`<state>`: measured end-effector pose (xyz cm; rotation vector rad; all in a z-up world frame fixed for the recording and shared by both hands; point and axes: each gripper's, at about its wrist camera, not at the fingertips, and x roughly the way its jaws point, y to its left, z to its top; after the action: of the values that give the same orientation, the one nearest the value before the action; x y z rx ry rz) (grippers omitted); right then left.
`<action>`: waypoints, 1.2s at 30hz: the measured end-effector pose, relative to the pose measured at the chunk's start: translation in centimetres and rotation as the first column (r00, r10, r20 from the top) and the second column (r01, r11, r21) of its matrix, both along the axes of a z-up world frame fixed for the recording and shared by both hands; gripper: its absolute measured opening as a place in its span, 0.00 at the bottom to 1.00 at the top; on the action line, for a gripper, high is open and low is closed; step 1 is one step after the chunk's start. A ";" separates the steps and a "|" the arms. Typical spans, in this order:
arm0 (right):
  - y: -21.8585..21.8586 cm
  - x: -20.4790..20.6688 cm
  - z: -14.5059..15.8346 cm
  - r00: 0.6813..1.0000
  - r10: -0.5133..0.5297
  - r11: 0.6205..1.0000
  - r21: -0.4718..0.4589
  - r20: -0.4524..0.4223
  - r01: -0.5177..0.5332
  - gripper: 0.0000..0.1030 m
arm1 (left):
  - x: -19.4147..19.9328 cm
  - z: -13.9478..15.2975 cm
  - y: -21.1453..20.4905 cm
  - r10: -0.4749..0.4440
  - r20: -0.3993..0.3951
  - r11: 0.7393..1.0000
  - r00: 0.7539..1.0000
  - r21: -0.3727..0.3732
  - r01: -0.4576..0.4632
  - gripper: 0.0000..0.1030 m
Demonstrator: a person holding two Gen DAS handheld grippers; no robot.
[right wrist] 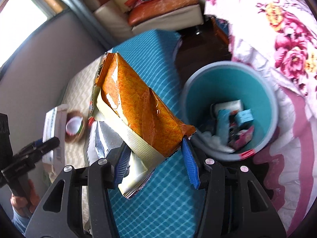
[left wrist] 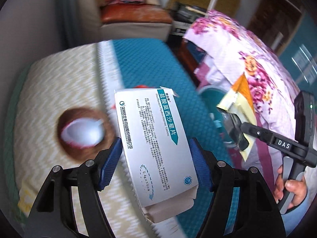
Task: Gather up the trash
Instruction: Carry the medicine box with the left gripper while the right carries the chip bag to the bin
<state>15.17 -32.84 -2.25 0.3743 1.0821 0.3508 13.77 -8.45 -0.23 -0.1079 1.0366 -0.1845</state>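
Observation:
My left gripper (left wrist: 156, 163) is shut on a white medicine box (left wrist: 156, 138) with a teal label, its blue pads pressed on both long sides. The box hangs above a teal mat (left wrist: 150, 67). My right gripper (right wrist: 156, 162) is shut on an orange snack bag (right wrist: 138, 103) with a silver inside, held up beside a teal bin (right wrist: 218, 85). The bin holds several wrappers and small boxes. In the left wrist view the right gripper (left wrist: 235, 130) and its bag (left wrist: 240, 93) show at the right. The right wrist view shows the left gripper (right wrist: 46, 142) with the box (right wrist: 55, 127) at the left.
A brown cup with a white inside (left wrist: 85, 132) lies on a cream zigzag cushion (left wrist: 49, 91). A floral quilt (right wrist: 277, 39) drapes close behind the bin. A sofa with orange cushions (right wrist: 158, 13) stands at the back. A hand (left wrist: 291, 186) grips the right tool's handle.

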 end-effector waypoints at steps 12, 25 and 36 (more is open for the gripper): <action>-8.8 1.7 -0.6 0.981 -0.193 0.981 0.029 -0.009 0.193 0.48 | 5.3 -0.6 -11.1 -0.197 0.006 0.980 0.980 0.025 0.197 0.69; -14.7 2.1 -1.8 0.951 -0.309 0.951 0.017 -0.027 0.310 0.49 | 9.1 -3.0 -17.1 -0.251 -0.034 0.968 0.967 0.000 0.252 0.70; -16.9 2.6 -2.8 0.941 -0.335 0.942 -0.001 -0.044 0.336 0.49 | 10.7 -4.7 -18.9 -0.254 -0.070 0.967 0.965 -0.013 0.254 0.78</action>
<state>17.73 -49.74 -5.03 0.5652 1.0376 0.0419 24.45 -27.33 -4.97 0.0162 1.1203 -0.4186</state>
